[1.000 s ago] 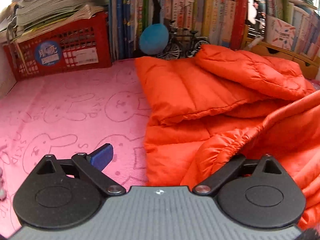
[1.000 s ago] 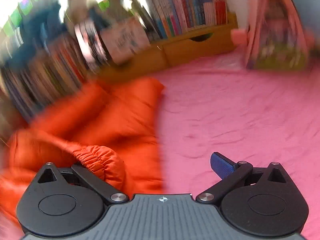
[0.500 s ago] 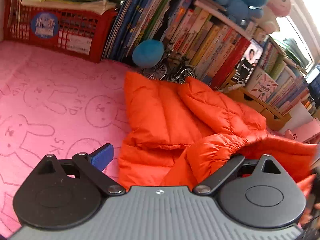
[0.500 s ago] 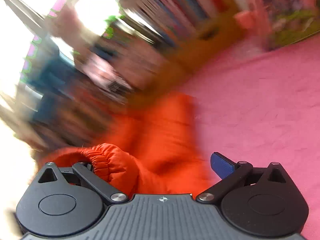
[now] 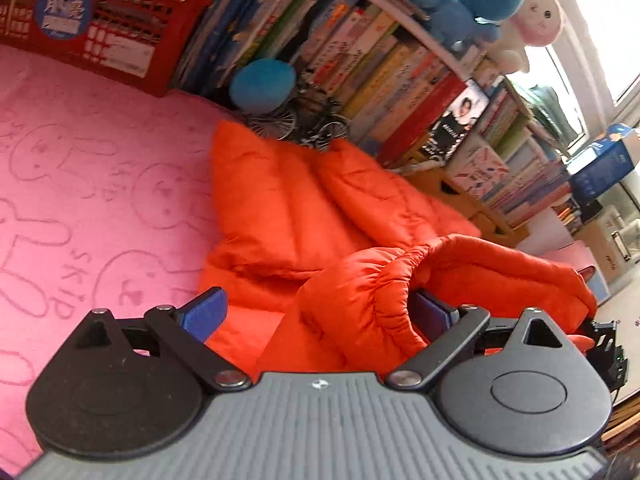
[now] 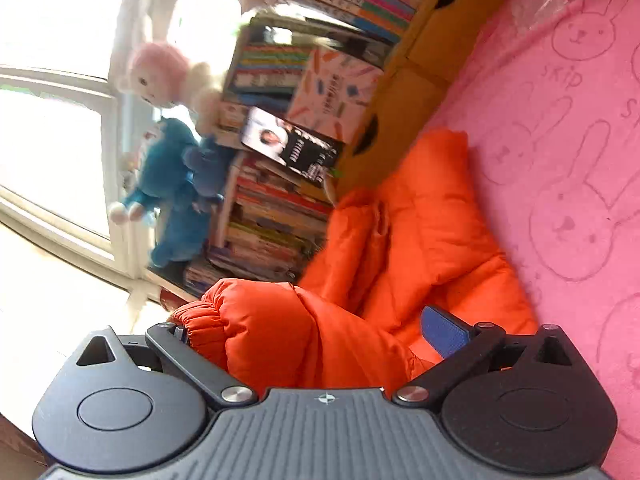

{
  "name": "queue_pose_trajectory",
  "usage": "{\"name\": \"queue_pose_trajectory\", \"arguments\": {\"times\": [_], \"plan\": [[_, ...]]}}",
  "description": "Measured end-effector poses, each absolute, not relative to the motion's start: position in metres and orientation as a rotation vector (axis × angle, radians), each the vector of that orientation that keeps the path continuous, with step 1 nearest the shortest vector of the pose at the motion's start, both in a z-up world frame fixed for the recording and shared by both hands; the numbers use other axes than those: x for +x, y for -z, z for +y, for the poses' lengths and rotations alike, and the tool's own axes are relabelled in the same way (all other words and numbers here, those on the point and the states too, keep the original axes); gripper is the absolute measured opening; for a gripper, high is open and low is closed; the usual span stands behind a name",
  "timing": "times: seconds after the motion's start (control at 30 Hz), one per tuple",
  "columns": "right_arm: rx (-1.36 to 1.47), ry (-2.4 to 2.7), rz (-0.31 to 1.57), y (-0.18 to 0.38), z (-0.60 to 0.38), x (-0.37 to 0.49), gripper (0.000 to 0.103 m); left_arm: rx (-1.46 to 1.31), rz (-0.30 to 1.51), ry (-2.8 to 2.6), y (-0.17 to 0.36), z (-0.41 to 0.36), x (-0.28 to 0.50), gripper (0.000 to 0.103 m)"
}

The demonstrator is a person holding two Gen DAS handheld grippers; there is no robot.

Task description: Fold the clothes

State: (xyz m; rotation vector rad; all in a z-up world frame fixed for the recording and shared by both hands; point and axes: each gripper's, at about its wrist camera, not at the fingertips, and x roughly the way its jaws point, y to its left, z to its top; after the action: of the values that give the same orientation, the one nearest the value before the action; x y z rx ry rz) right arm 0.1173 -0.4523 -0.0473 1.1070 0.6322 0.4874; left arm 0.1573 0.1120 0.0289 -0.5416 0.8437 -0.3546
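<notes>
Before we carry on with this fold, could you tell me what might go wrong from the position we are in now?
1. The left gripper and right gripper stand wide open, with the orange jacket only bunched between their fingers; its elastic cuff could slip out.
2. The folded part lies against the model bicycle at the bookshelf; pulling may snag it.

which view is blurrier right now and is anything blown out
Right wrist view: books smeared by motion, window blown out white, orange jacket soft. Left wrist view: sharper, jacket crisp, only the window at the top right overexposed.
</notes>
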Motion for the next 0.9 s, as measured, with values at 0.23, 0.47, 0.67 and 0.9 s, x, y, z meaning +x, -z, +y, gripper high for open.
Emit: {"name": "queue_pose_trajectory", "arguments": {"times": [0.23, 0.47, 0.67, 0.9], "plan": [[0.325, -0.022, 0.827, 0.021, -0.389, 0.120, 0.103, -0.473, 0.859, 0.323, -0.032, 0.100, 0.161, 0.098], [0.534, -0.343, 0.585, -0.007, -0.401, 0.094, 0.103, -0.256, 0.727, 0.261, -0.056, 0.088, 0.133, 0.099], [0.227, -0.366, 0.310, -0.019, -0.403, 0.049, 0.103, -0.016, 0.651, 0.334, -0.050, 0.070, 0.104, 0.102], [-0.242, -0.353, 0.412, 0.017, -0.354, 0.038, 0.103, 0.025, 0.567, 0.431, -0.016, 0.050, 0.097, 0.103]]}}
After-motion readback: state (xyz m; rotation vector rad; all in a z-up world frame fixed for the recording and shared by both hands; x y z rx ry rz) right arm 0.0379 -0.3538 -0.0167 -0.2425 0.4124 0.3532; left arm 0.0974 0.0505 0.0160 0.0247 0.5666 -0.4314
